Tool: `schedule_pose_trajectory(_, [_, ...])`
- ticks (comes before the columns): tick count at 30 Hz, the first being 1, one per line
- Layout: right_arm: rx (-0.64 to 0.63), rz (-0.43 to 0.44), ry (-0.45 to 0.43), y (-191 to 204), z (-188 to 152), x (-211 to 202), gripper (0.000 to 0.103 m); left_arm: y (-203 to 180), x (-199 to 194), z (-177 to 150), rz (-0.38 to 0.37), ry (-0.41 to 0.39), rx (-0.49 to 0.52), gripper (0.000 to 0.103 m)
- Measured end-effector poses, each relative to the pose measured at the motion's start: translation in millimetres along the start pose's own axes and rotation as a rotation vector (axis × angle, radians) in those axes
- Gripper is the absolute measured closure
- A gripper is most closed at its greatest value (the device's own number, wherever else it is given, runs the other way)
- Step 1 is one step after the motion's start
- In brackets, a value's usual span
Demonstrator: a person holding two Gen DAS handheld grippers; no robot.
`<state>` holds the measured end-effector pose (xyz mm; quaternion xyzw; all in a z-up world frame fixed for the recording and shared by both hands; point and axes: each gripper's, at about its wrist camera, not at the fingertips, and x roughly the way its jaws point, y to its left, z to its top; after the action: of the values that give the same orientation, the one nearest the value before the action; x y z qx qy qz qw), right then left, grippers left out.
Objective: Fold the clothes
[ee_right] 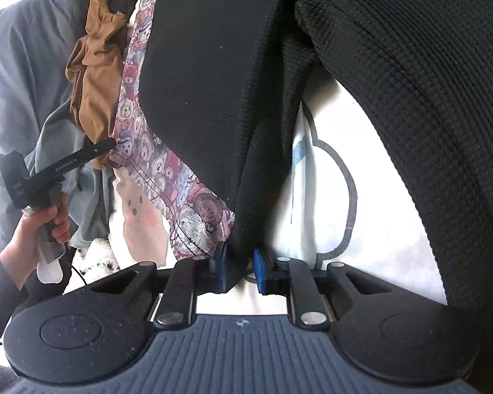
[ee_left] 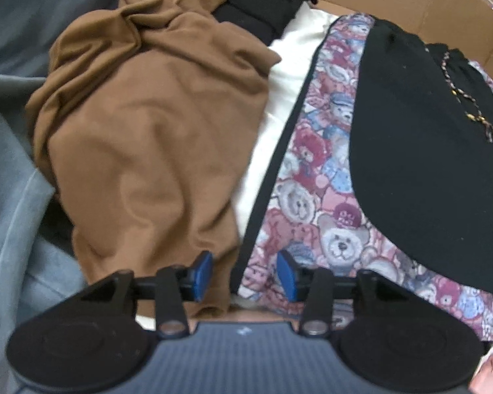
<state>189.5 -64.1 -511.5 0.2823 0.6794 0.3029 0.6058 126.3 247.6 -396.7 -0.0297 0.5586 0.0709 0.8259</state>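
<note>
Black knit garment (ee_right: pixel 213 65), one piece, is pinched in the right gripper (ee_right: pixel 240 267) at six o'clock. One brown garment (ee_left: pixel 148 131) lies at ten o'clock above the left gripper (ee_left: pixel 245 275), whose jaws gape empty.

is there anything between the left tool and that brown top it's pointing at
Nothing visible does. The left tool is open, its left blue pad right at the brown garment's near hem, with bare fabric ahead. The teddy-bear print garment lies beside it to the right, not across it.
</note>
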Motion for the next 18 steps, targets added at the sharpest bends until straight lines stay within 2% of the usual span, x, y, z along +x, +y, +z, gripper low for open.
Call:
schedule_pose_trajectory(2, [-0.003, 0.005, 0.005, 1, -1, 1, 0.08, 1, 3, 1, 0.01, -0.001, 0.02, 0.058])
schedule_pose_trajectory(5, [-0.01, 0.008, 0.014, 3, -2, 4, 0.08, -1, 8, -1, 0.009, 0.014, 0.042, 0.076])
schedule_pose_trajectory(6, [-0.015, 0.005, 0.016, 3, -2, 5, 0.093, -2, 10, -2, 0.006, 0.022, 0.049, 0.085])
schedule_pose_trajectory(8, [-0.036, -0.012, 0.013, 6, -3, 5, 0.103, -5, 6, -3, 0.004, 0.016, 0.077, 0.096])
schedule_pose_trajectory(12, [-0.069, -0.014, 0.016, 10, -5, 4, 0.103, -9, -5, 0, 0.027, 0.0, 0.154, 0.098])
schedule_pose_trajectory(18, [-0.125, 0.0, 0.033, 22, -7, 6, 0.103, 1, -19, 5, 0.058, 0.0, 0.166, 0.098])
